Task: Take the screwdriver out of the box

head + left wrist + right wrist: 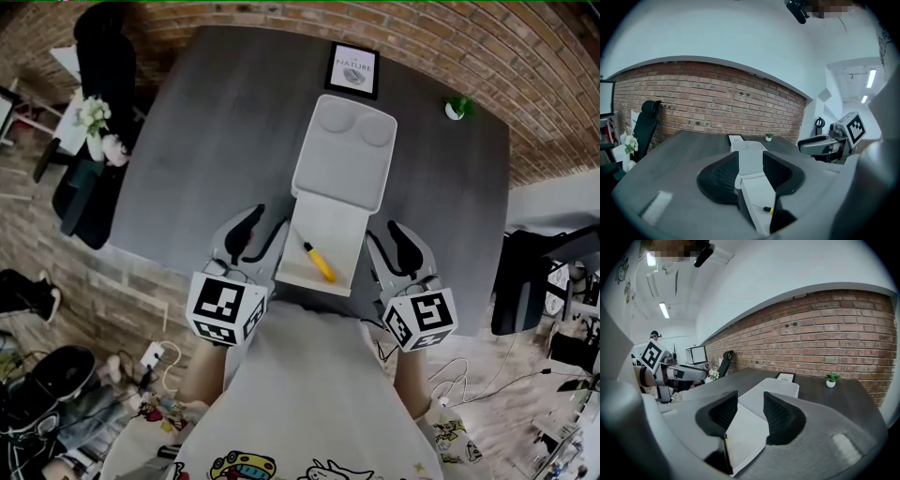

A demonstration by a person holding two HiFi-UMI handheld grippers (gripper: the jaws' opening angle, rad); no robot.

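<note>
Screwdriver lies in open box btwn left hand-held gripper & right hand-held gripper, both wide, empty.

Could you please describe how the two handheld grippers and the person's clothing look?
The left gripper and the right gripper have light grey bodies with curved black pads, textured on their inner faces. Each carries a white cube with black square markers. The person wears a light top printed with colourful cartoon figures.
</note>
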